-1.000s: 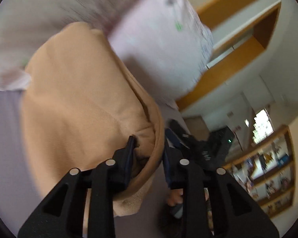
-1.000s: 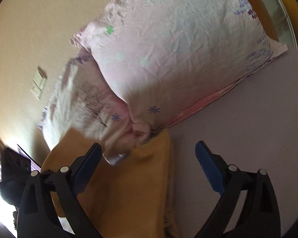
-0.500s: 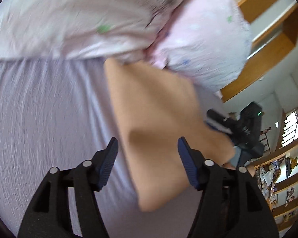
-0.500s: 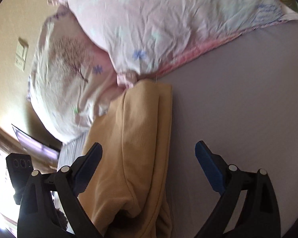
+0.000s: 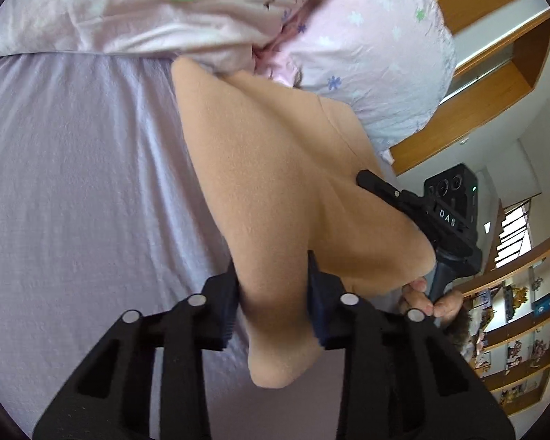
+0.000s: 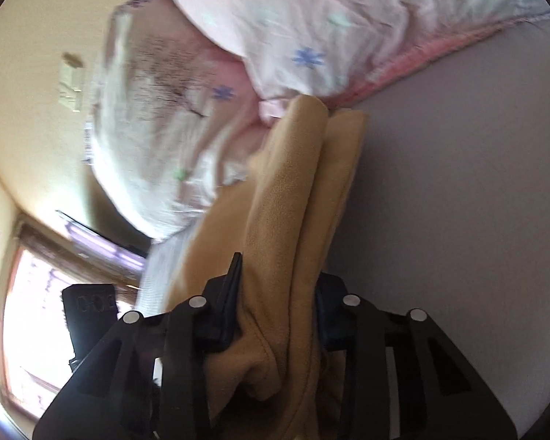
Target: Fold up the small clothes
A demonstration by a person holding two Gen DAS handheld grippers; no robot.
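A tan fleece garment [image 5: 275,183] lies on the lilac bed sheet [image 5: 73,183], its far end against the pillows. My left gripper [image 5: 271,286] is shut on its near left edge. My right gripper [image 6: 275,293] is shut on the bunched folds of the same garment [image 6: 286,220] at its other near side. In the left wrist view the right gripper [image 5: 385,187] shows beside the garment, held by a hand [image 5: 421,297].
Two pink floral pillows [image 5: 238,11] [image 6: 311,18] lie at the bed's head. A wooden frame [image 5: 476,84] and bookshelves [image 5: 513,330] stand to the right. A window [image 6: 29,311] and a wall switch [image 6: 69,80] show in the right wrist view.
Both grippers were open half a second ago and have closed on the tan garment. Both have moved in onto its near edges.
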